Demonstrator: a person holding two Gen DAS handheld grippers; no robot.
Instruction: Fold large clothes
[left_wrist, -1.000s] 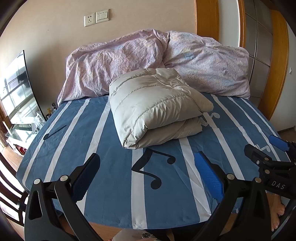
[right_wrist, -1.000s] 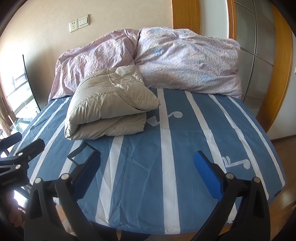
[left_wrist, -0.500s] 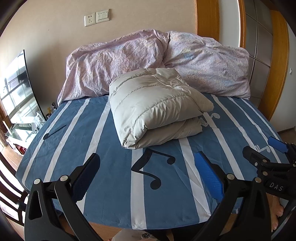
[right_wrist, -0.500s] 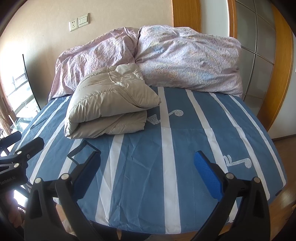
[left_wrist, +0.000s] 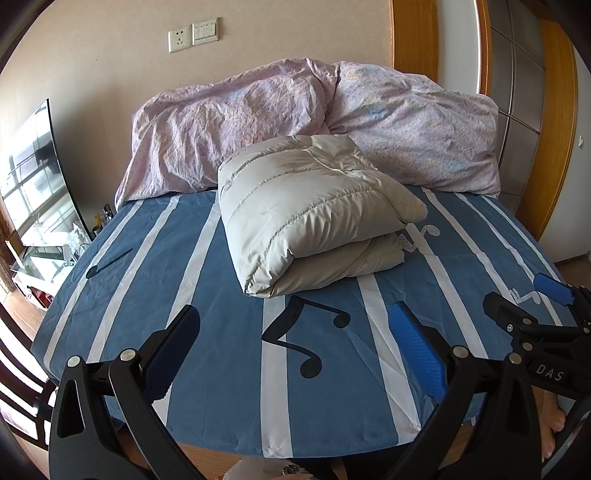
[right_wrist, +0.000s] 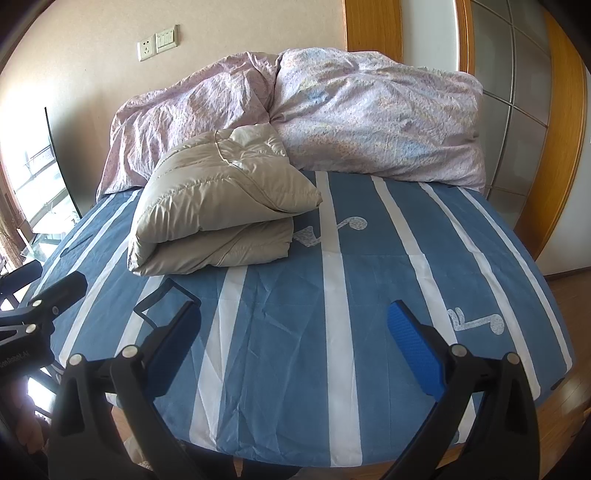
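A beige padded jacket (left_wrist: 310, 210) (right_wrist: 218, 214) lies folded into a thick bundle on the blue striped bedsheet (left_wrist: 207, 317) (right_wrist: 369, 280), near the pillows. My left gripper (left_wrist: 293, 349) hovers open over the bed's near edge, well short of the jacket, with nothing between its blue pads. My right gripper (right_wrist: 291, 347) is open too, over the near right part of the sheet and holding nothing. Each gripper shows in the other's view: the right gripper (left_wrist: 528, 306) at the right edge, the left gripper (right_wrist: 48, 280) at the left edge.
Two pink floral pillows (left_wrist: 236, 125) (right_wrist: 373, 114) lean against the wall behind the jacket. A television (left_wrist: 33, 177) and a glass stand are left of the bed. A wood-framed sliding door (right_wrist: 532, 110) stands on the right. A person's bare foot (left_wrist: 552, 424) shows at the bed's near edge.
Both grippers drifted very slightly, the right view tilting a little downward. The jacket has not moved and both grippers stay open.
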